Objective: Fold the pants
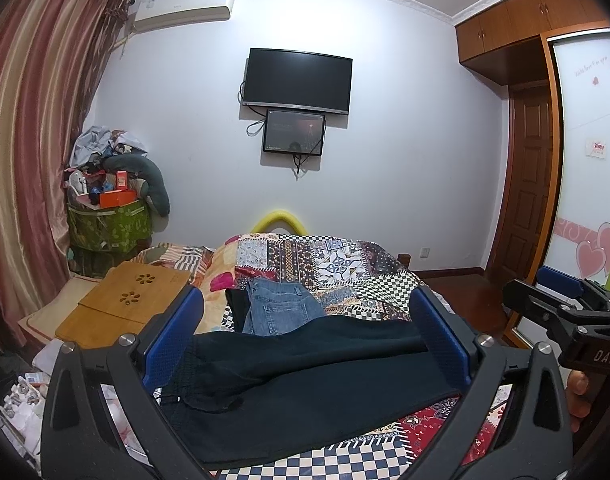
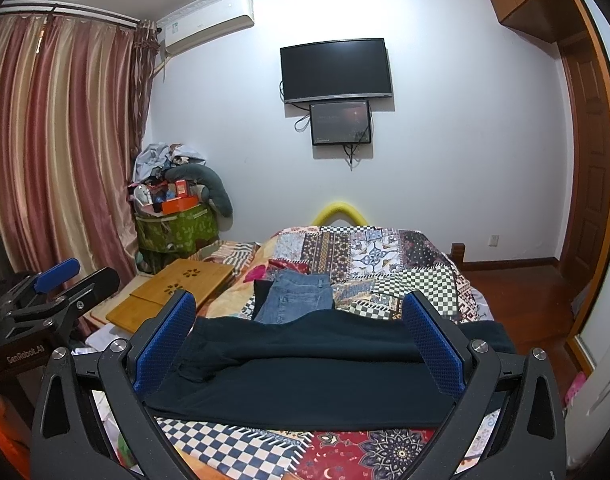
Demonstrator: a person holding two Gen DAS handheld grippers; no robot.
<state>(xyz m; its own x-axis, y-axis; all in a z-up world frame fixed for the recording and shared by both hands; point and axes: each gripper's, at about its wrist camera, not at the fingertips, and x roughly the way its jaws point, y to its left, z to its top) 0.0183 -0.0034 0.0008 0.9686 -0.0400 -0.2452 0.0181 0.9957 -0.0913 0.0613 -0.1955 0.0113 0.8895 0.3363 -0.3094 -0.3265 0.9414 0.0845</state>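
The dark pants [image 1: 305, 392] lie spread across the near end of the bed [image 1: 369, 288], on a patchwork quilt of checks and floral panels. One leg is doubled over so that a long fold runs left to right, and the waistband end bunches at the left. In the right wrist view the same dark pants [image 2: 305, 376] stretch from one blue pad to the other and past the right pad toward the bed's edge.

The left gripper [image 1: 305, 320] hovers over the pants with its jaws spread wide and nothing between the blue pads. The right gripper [image 2: 301, 316] is likewise held above the cloth with its jaws wide apart and empty. Each gripper appears at the edge of the other's view, and fingers of a hand [image 1: 577, 396] show beneath the right gripper's handle.

Just beyond the dark pants, folded blue jeans [image 1: 281, 308] rest on the quilt beside another dark garment. A wooden lap desk [image 1: 125, 300] sits to the left of the bed. On the far wall hang a television [image 1: 297, 80] and a smaller screen [image 1: 293, 132] below it, with an air conditioner [image 1: 185, 6] near the striped curtains [image 1: 29, 120]. A heaped green bag [image 1: 109, 228] stands in the corner.
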